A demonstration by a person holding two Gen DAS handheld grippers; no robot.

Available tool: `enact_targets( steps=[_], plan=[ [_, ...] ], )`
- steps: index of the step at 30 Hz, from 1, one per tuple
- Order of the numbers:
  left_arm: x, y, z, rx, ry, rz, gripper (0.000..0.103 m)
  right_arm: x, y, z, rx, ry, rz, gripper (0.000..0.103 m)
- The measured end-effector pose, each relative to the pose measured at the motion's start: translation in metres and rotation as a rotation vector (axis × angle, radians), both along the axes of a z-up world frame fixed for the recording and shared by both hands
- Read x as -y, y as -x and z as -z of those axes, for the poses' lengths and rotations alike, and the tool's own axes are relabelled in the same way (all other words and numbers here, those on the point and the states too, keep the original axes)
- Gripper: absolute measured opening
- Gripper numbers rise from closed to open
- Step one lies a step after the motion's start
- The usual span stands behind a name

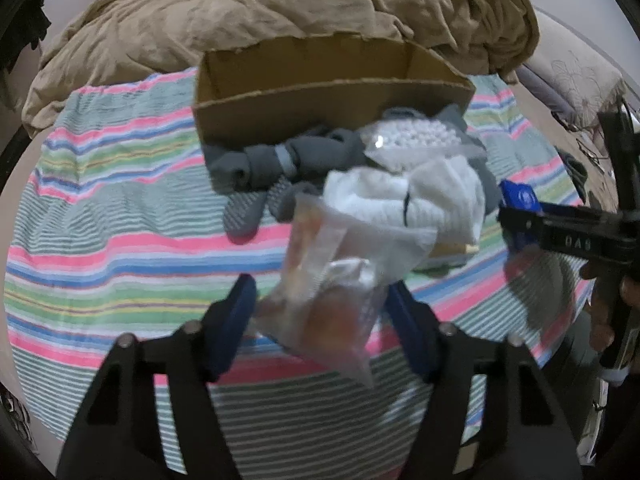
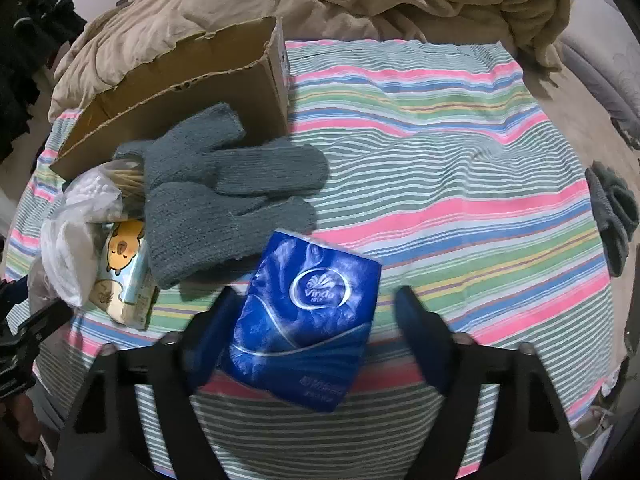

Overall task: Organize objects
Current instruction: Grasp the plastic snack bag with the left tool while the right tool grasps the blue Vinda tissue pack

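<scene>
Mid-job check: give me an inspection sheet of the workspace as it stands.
Surface: striped cloth over a bed.
Job's things: open cardboard box, interior mostly hidden; grey gloves in front of it; blue tissue pack; clear plastic bag; cartoon-print pack.
Clutter: white cloth, bag of white beads, dark knit item at the cloth's edge.
Grippers: left gripper around the bag; right gripper around the tissue pack; grip unclear for both.
Cables: nothing seen.
Surroundings: tan duvet.
</scene>
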State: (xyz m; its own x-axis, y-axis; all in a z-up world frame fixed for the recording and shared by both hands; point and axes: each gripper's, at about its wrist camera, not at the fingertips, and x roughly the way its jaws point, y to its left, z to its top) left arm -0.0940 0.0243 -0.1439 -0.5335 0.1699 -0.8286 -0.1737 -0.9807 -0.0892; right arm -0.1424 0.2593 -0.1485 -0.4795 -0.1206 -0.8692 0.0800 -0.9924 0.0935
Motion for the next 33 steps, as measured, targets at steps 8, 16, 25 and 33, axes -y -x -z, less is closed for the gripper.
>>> enact_targets(
  steps=[8, 16, 25, 33],
  plan=[
    [0.001, -0.006, -0.009, -0.038, -0.006, 0.005, 0.051, -0.009, -0.011, -0.009, -0.027, 0.022, -0.008, 0.055],
    [0.01, -0.024, -0.038, -0.075, -0.034, -0.017, 0.049, -0.002, -0.029, -0.038, -0.084, 0.045, -0.03, 0.055],
    [0.021, -0.034, -0.096, -0.165, -0.093, -0.038, 0.049, 0.009, -0.034, -0.084, -0.177, 0.071, -0.086, 0.055],
    [0.02, -0.013, -0.13, -0.231, -0.114, -0.032, 0.049, 0.019, -0.022, -0.121, -0.277, 0.078, -0.118, 0.056]
  ],
)
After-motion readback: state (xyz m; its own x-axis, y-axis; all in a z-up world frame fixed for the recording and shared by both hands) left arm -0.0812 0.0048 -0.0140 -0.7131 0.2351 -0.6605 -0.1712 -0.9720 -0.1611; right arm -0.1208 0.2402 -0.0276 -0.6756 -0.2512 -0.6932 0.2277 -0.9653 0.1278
